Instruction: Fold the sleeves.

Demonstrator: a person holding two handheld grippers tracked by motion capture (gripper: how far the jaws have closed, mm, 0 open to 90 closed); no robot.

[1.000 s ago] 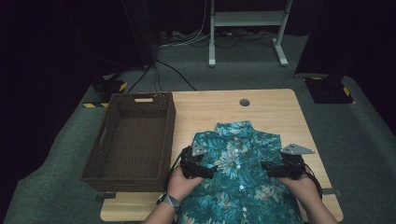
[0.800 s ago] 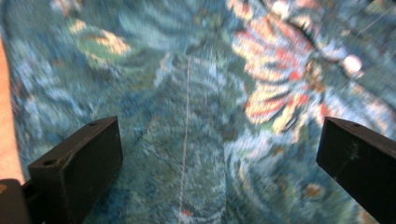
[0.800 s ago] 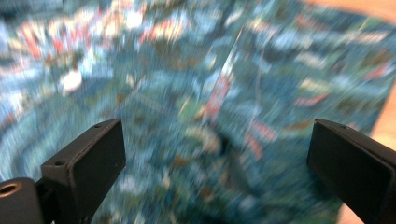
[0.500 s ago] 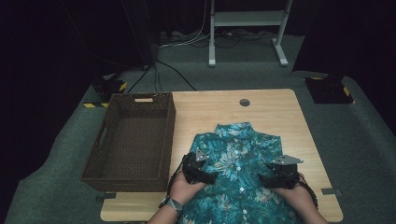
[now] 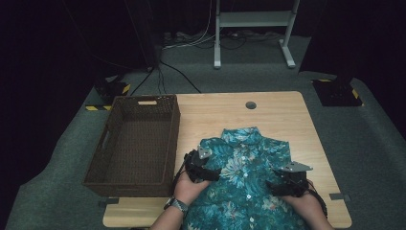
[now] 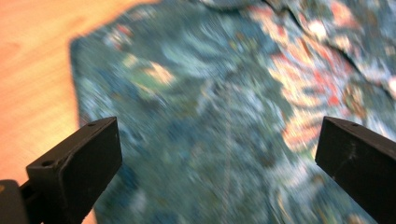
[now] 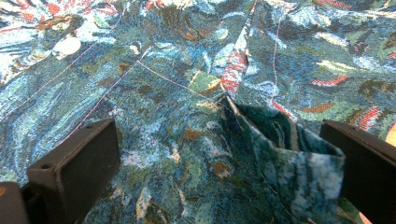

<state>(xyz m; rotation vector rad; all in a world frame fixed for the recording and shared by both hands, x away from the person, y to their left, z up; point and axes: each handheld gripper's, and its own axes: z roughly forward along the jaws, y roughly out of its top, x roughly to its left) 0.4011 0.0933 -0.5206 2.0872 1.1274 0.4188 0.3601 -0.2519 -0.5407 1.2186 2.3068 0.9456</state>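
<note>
Teal floral shirt (image 5: 244,177) ×1 | wicker basket (image 5: 136,143) ×1 | left gripper (image 5: 203,168) jaws apart | right gripper (image 5: 287,182) jaws apart

Woven cloth shirt (image 5: 246,172) (matt) — smooth wood table (image 5: 282,115)

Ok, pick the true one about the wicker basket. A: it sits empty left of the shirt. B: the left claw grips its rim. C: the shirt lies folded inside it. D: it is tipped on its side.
A: the basket stands upright with nothing inside, left of the shirt lying on the table.
</note>
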